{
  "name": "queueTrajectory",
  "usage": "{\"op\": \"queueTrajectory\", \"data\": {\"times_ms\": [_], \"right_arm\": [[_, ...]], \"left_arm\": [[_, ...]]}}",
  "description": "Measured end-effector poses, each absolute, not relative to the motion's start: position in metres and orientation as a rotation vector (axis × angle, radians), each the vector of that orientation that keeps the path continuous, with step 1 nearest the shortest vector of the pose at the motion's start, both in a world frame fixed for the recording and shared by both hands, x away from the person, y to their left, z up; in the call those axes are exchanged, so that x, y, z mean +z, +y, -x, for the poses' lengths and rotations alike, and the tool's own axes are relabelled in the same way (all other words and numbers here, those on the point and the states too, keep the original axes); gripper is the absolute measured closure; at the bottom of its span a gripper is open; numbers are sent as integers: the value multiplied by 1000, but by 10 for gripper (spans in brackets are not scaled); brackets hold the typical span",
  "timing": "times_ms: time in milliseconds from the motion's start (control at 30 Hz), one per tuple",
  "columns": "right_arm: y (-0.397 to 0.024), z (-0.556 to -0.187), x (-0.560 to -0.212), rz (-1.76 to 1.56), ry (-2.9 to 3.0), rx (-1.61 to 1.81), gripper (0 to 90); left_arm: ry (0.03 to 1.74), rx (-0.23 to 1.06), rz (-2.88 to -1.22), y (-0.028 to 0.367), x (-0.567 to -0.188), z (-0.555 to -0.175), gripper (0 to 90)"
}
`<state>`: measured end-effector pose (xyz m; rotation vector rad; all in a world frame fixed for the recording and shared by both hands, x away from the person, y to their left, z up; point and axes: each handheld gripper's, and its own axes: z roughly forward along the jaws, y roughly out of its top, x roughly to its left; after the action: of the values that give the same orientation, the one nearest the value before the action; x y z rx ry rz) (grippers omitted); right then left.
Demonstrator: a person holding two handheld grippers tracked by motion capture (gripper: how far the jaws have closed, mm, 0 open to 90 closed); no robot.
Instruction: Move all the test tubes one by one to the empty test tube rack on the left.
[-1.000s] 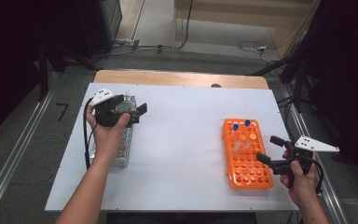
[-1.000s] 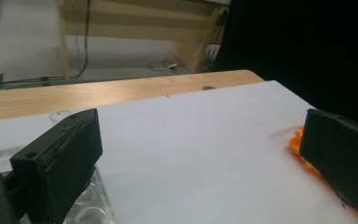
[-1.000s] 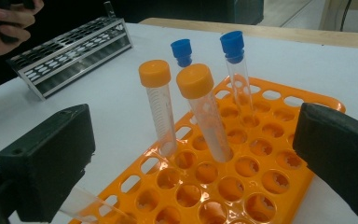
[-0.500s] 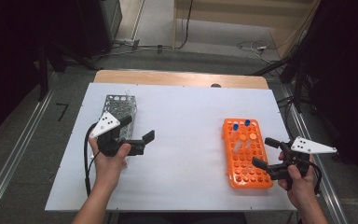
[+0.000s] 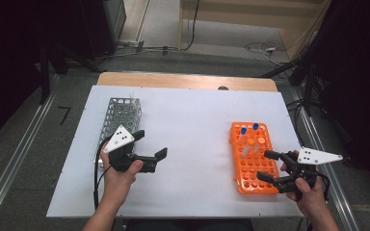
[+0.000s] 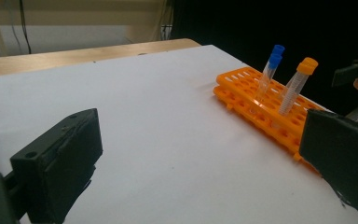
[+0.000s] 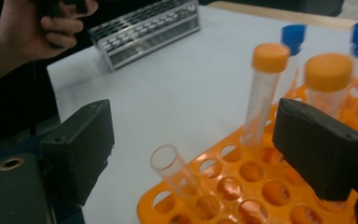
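High view: the orange rack [image 5: 253, 156] sits at the right of the white surface [image 5: 192, 125], within easy reach of the right hand-held gripper [image 5: 270, 166]; the metal wire rack [image 5: 119, 115] stands well apart at the left, just beyond the left hand-held gripper [image 5: 150, 149]. One rack lies in front of each hand, an arrangement that suits tubes being carried across from one to the other; this is a judgement.

Right gripper view: an uncapped clear tube [image 7: 177, 179] stands tilted in a hole at the near corner of the orange rack, between the two black jaws. The jaws have just been closing on it, but a gap shows on both sides, so the pads do not yet press. The approach is from the side, probably to catch the tube below its open rim. Behind it stand orange-capped tubes [image 7: 265, 88] and blue-capped tubes [image 7: 292, 37], upright or leaning slightly in their holes.

Left gripper view: the jaws stand wide apart with nothing between them, pointed across the bare surface toward the orange rack, likely waiting.

Writing: faint graduation marks run down the orange-capped tube, too blurred to read. No brand or label is legible. Black dots mark the grey plates on both hand-held grippers.
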<state>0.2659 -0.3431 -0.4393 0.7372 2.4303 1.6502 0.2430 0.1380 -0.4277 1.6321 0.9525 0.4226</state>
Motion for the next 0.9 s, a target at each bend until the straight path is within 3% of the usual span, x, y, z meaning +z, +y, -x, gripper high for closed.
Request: {"op": "queueTrajectory", "data": {"times_ms": [733,900], "right_arm": [[-348,-275,-475,-653,2632,1489,570],[-344,-277,-479,-631,2651,1457,606]], "left_arm": [[945,394,-1655,133,-433,-247,0],[945,394,-1653,133,-433,-248,0]]}}
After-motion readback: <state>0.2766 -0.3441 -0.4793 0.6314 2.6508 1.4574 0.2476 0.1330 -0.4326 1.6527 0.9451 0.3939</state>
